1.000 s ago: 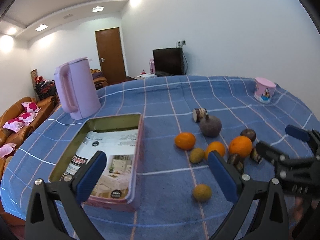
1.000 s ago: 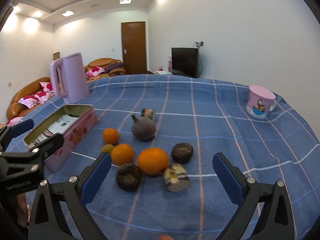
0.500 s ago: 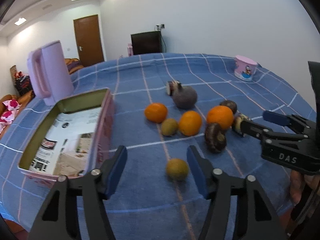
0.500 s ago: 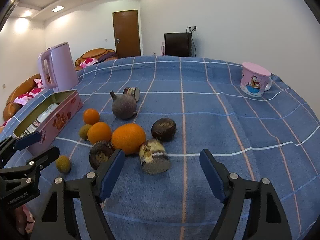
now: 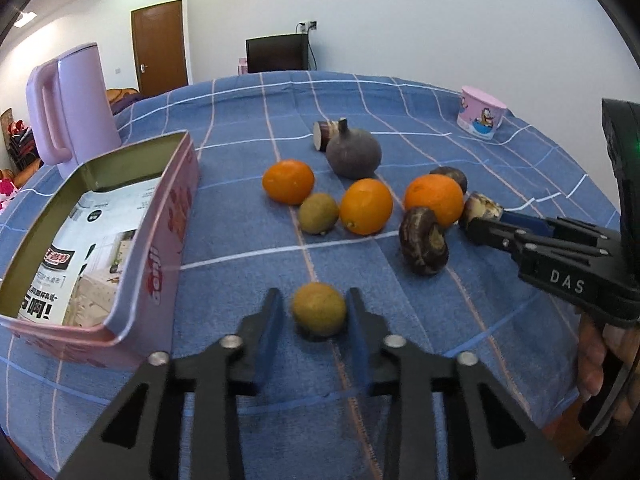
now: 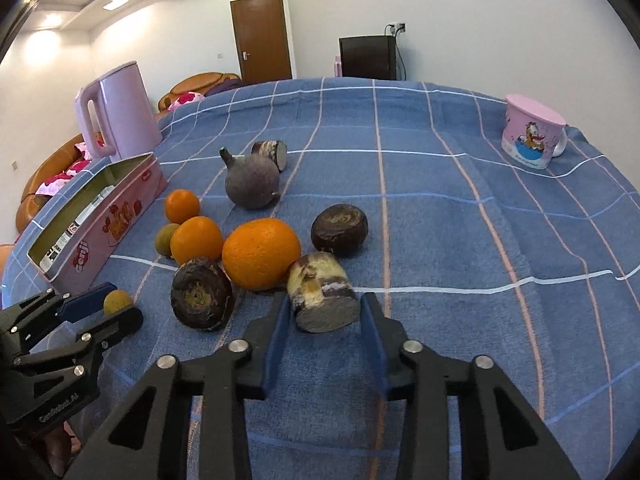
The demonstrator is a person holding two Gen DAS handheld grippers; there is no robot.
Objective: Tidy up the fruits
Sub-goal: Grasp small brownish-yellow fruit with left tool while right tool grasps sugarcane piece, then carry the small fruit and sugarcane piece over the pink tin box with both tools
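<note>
My left gripper (image 5: 316, 320) is open, its blue pads on either side of a small yellow-green fruit (image 5: 319, 309) on the blue cloth, with small gaps. My right gripper (image 6: 324, 320) is open around a cut brown-skinned chunk (image 6: 322, 298). Behind lie three oranges (image 5: 366, 206), a second green fruit (image 5: 319, 213), dark round pieces (image 5: 424, 240) and a grey-purple bulb (image 5: 353, 152). The open pink tin (image 5: 152, 240) stands left of the fruit, a printed sheet inside.
A lilac kettle (image 5: 72, 108) stands behind the tin. A pink cartoon mug (image 6: 532, 136) sits at the far right of the table. The table's near edge runs just below both grippers. Sofas and a door lie beyond.
Both grippers have moved down and forward and narrowed. The left now brackets the small green fruit; the right now brackets the cut chunk.
</note>
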